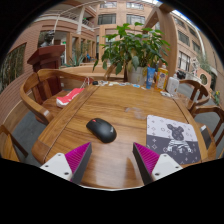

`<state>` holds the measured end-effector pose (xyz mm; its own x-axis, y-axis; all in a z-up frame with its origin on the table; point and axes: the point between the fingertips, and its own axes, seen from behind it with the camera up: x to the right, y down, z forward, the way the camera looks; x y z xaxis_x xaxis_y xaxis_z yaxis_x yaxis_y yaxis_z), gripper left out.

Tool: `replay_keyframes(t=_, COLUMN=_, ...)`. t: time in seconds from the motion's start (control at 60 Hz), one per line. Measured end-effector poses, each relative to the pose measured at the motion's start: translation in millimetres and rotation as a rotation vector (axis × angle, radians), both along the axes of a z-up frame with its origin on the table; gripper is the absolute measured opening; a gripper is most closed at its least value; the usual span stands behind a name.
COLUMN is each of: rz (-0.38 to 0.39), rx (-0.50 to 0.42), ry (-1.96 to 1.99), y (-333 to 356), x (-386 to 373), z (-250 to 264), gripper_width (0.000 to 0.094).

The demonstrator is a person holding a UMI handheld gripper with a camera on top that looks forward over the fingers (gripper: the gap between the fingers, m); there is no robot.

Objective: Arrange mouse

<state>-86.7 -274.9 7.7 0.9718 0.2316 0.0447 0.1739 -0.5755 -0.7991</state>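
So the black computer mouse (101, 129) is sitting on a round wooden table (110, 105), a bit ahead of the gripper (111, 161) and slightly over toward the left finger. Its long axis runs at a slant, roughly left-far to right-near, but I can't tell which end is the front. No logo or writing on it that I can read.

The gripper's fingers are spread wide apart with nothing between them, just bare tabletop. You can see the magenta pads (76, 160) on the inner faces, both clear of the mouse.

Just right of the mouse, ahead of the right finger, there's a mouse pad (172, 139) with a dark cartoon figure printed on a pale speckled background. Any text on it is too small to read. It lies close to the table's right-hand edge, and the mouse is near it but not touching.

Plenty of open wood around the mouse on all sides. Far side of the table has a leafy potted plant (135, 50), a few small bottles or containers (158, 78) beside it, and something red (68, 96) over to the left edge. A wooden chair (38, 90) stands at the left, and brick buildings (100, 25) rise behind.
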Motion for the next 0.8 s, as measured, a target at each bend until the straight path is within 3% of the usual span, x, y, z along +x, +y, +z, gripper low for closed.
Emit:
replay_keyframes(t=0.217, rz=0.048, rx=0.011, ry=-0.059, y=63.2, x=-28.5, z=-17.0, gripper_width=0.0859)
replay_keyframes(t=0.333, rz=0.032, rx=0.017, ry=-0.068, y=90.7, x=-29.7, z=-16.3, gripper_width=0.0829)
replay_keyframes(t=0.433, rz=0.011, rx=-0.005, ry=-0.032, y=107.0, x=-32.7, z=-20.1, gripper_width=0.0706)
replay_keyframes(t=0.517, rz=0.005, rx=-0.035, ry=0.028, y=112.6, x=-41.2, z=-22.3, gripper_width=0.0471)
replay_keyframes(t=0.8, rz=-0.029, rx=-0.051, ry=0.047, y=115.1, x=-42.4, z=-19.9, gripper_width=0.0339)
